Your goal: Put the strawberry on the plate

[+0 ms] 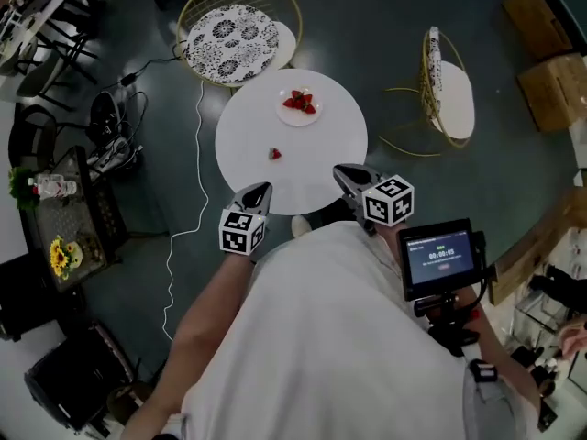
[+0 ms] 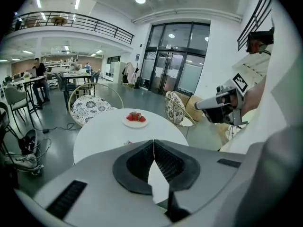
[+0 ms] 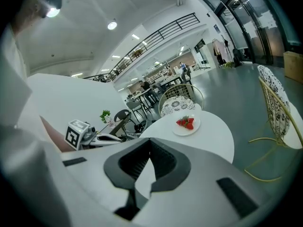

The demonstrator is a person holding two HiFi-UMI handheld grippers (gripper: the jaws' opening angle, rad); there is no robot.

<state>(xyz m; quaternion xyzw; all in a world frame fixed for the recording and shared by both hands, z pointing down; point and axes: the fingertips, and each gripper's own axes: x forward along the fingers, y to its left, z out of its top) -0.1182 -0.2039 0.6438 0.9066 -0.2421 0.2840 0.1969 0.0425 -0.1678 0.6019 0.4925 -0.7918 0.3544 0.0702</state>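
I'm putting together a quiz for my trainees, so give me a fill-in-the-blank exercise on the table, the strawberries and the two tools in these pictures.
1. The small white plate on the round white table holds several red ____.
2. Of the left tool and the right tool, the loose red strawberry lies nearer the ____ one.
3. The jaws of both tools are ____ and hold nothing.

Missing words: strawberries; left; shut.
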